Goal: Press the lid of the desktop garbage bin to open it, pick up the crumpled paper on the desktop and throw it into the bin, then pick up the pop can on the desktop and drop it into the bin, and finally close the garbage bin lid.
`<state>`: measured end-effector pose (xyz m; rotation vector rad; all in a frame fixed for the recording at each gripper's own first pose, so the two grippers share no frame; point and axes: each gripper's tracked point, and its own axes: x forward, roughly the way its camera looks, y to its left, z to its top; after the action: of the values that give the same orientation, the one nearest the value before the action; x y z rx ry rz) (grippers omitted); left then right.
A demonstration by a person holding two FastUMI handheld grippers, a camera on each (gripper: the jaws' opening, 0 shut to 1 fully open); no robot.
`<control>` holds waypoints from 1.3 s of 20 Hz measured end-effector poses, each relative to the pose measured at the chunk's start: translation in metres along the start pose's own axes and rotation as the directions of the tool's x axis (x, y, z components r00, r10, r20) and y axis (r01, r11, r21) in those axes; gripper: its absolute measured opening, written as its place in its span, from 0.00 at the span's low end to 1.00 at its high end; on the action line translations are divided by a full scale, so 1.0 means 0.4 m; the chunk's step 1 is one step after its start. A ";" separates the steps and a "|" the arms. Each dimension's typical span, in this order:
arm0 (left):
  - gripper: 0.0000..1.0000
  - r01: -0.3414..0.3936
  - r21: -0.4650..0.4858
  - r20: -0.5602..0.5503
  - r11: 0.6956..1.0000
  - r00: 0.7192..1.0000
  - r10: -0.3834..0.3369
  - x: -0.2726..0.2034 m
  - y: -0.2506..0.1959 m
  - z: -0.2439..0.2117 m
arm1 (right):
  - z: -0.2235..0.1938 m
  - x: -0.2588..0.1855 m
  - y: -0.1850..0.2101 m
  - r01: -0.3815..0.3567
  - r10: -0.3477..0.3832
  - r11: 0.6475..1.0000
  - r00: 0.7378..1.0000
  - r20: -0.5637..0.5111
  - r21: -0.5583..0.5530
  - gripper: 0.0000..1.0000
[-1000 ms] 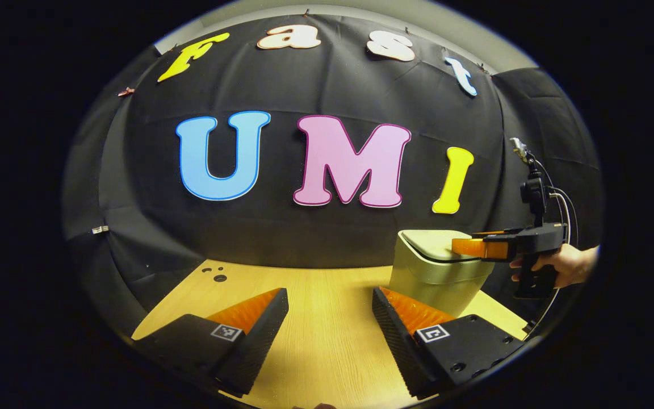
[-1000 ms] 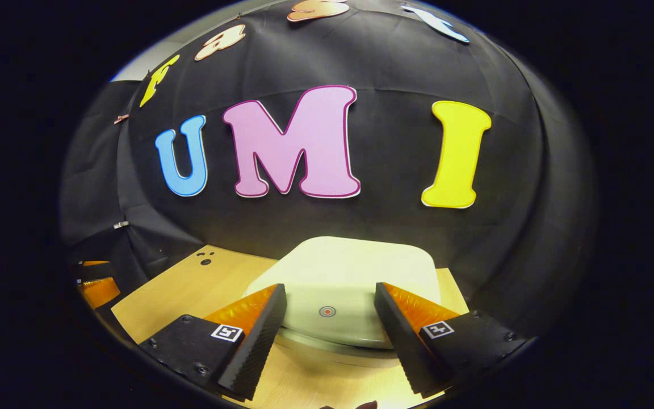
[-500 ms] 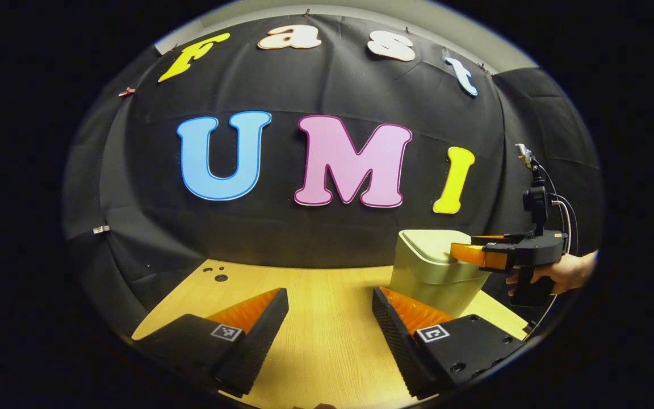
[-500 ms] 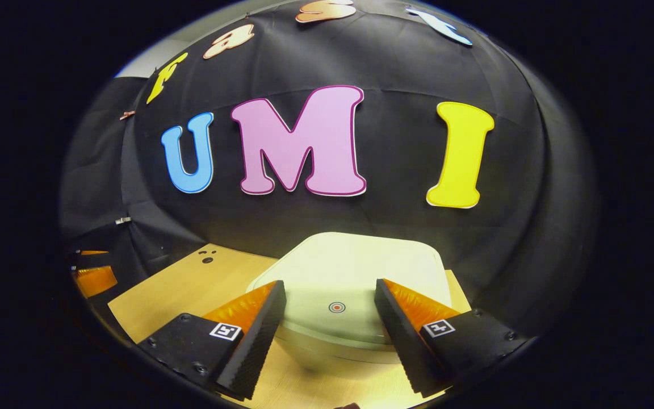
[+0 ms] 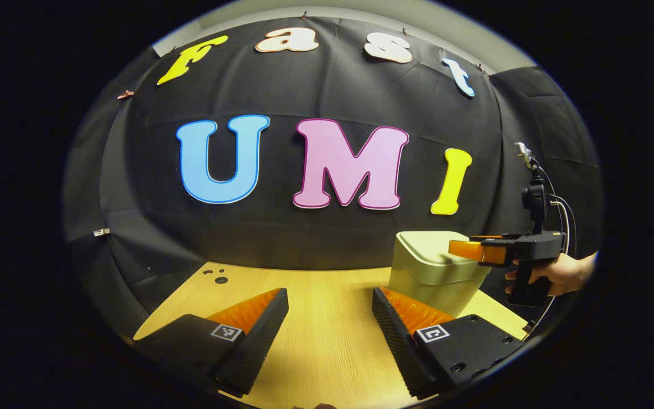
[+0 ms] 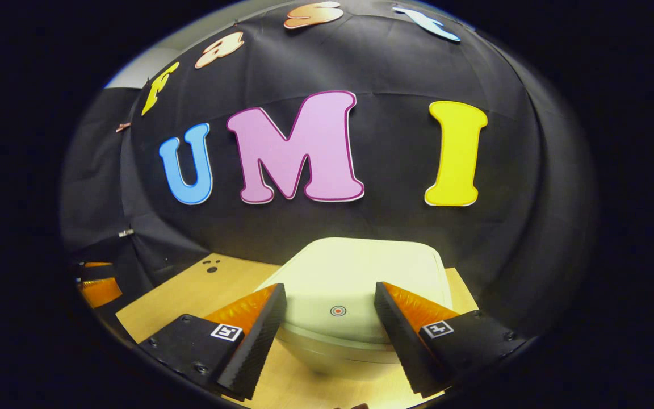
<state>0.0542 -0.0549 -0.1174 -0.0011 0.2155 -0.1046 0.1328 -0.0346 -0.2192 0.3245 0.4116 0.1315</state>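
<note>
**Lid down on the bin, right gripper poised over it**

In the right gripper view, the right gripper (image 6: 330,318) has its two fingers spread wide with nothing between them. Just past the fingertips sits the pale garbage bin (image 6: 338,358), its lid (image 6: 361,272) lying flat and closed. A small round red mark (image 6: 337,311) on the near part of the lid falls in the gap between the fingers. Whether the fingertips touch the lid cannot be told. The bin stands on the wooden desktop (image 6: 191,295), near the black cloth wall (image 6: 372,68).

In the left gripper view, the left gripper (image 5: 330,318) is likewise wide open and holds nothing, its fingers hanging above the bare desktop (image 5: 327,341). Farther off to the right stands the bin (image 5: 435,278), with the right gripper (image 5: 466,250) reaching in level over the lid's (image 5: 429,241) edge. A hand (image 5: 554,271) grips its handle. A small dark hole (image 5: 220,279) shows at the desktop's far left corner.
</note>
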 end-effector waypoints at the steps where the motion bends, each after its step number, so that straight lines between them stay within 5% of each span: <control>1: 0.95 -0.001 -0.002 0.001 1.000 1.000 0.001 -0.002 0.000 0.000 | 0.016 -0.009 -0.002 0.001 -0.001 1.000 1.000 0.027 0.004 0.98; 13: 0.95 0.014 0.000 0.023 1.000 1.000 -0.014 -0.051 -0.002 0.016 | 0.082 -0.165 0.039 -0.001 0.002 1.000 0.994 0.110 -0.004 0.98; 26: 0.96 0.047 0.026 0.057 0.999 0.997 -0.049 -0.128 0.007 0.029 | 0.040 -0.385 0.165 0.019 -0.001 0.994 0.986 0.167 -0.107 0.98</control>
<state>0.0073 -0.0470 -0.0950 0.0153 0.1566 -0.1551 -0.0045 -0.0065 -0.1260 0.2241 0.2389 0.1156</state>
